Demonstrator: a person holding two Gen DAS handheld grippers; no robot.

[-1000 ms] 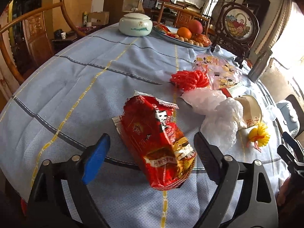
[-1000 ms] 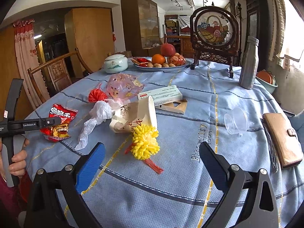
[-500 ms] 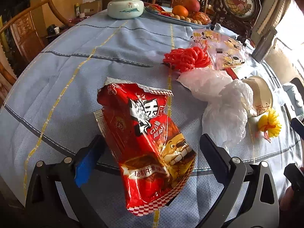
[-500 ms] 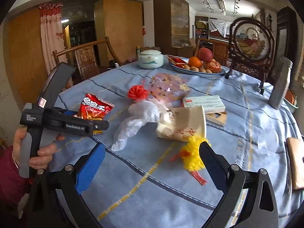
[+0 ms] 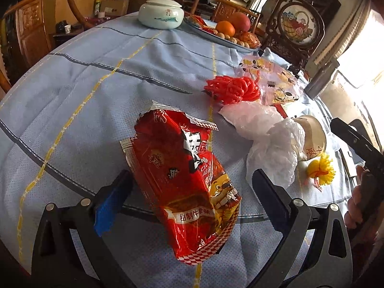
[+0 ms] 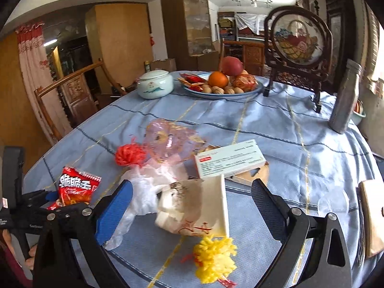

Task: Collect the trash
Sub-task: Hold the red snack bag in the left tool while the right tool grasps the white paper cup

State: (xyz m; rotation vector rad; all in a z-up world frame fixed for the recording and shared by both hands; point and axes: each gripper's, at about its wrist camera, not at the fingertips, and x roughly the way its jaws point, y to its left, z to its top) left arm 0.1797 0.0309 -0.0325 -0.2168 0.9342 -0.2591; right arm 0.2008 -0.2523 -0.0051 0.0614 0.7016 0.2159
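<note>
Left gripper (image 5: 189, 187) released, straddling red snack bag (image 5: 182, 168); only right gripper (image 6: 192, 194), also released, sees medicine box (image 6: 230, 162).

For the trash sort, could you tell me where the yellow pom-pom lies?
In the right wrist view, the yellow pom-pom lies low centre on the blue tablecloth, just before the tipped paper cup.

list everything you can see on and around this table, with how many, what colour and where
snack bag: 1, red, near edge, between the left fingers
plastic bag: 1, white, beside the snack bag
paper cup: 1, cream, on its side
pompom: 1, yellow, before the cup
mesh ball: 1, red, mid-table
box: 1, white, behind the cup
lidded jar: 1, white, far side
fruit plate: 1, far side
flask: 1, silver, right
tablecloth: 1, blue
left gripper: open
right gripper: open
</note>
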